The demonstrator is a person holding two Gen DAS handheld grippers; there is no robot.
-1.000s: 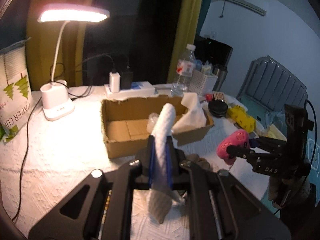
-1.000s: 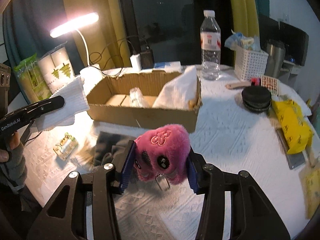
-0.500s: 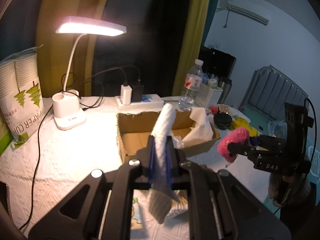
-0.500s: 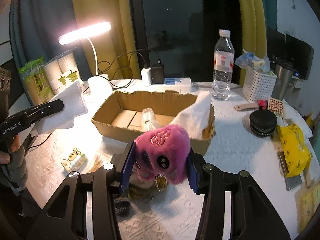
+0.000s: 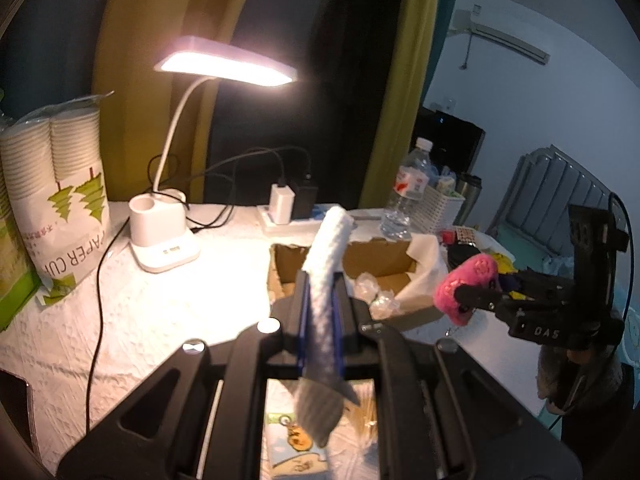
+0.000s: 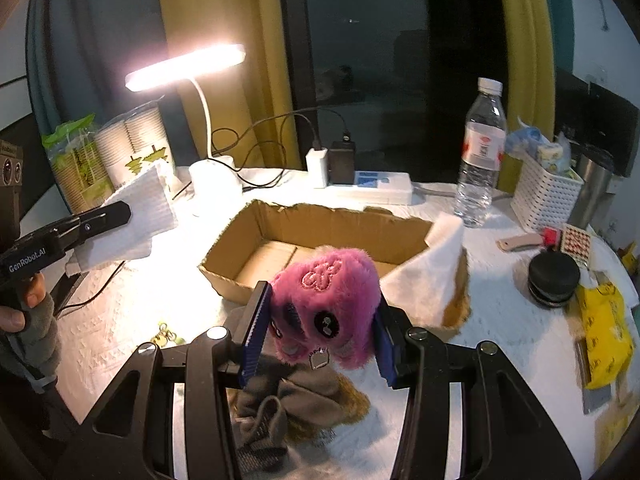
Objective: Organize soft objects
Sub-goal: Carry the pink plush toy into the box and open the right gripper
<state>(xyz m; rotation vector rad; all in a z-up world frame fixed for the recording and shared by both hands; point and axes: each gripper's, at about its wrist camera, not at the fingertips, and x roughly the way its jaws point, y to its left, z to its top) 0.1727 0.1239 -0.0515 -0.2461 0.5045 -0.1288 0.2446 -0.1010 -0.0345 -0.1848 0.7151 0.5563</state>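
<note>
My left gripper [image 5: 322, 300] is shut on a folded white cloth [image 5: 328, 248], held edge-up above the table, left of an open cardboard box [image 5: 384, 256]. The cloth also shows in the right wrist view [image 6: 136, 216]. My right gripper [image 6: 318, 324] is shut on a pink plush toy [image 6: 326, 296], held in the air in front of the box [image 6: 320, 236]. The toy also shows in the left wrist view [image 5: 466, 284]. A white cloth [image 6: 430, 280] drapes over the box's right end. A grey glove [image 6: 288, 404] lies on the table below the right gripper.
A lit desk lamp [image 5: 168, 232] stands at the back left, with a pack of paper cups [image 5: 56, 184] beside it. A power strip [image 6: 368, 188], a water bottle [image 6: 480, 152] and a white basket [image 6: 548, 192] stand behind the box. A black round tin [image 6: 554, 280] and a yellow packet [image 6: 604, 332] lie at the right.
Both grippers have risen and pulled back from the table with their loads, so the box now looks smaller and lower. The grips have not changed.
</note>
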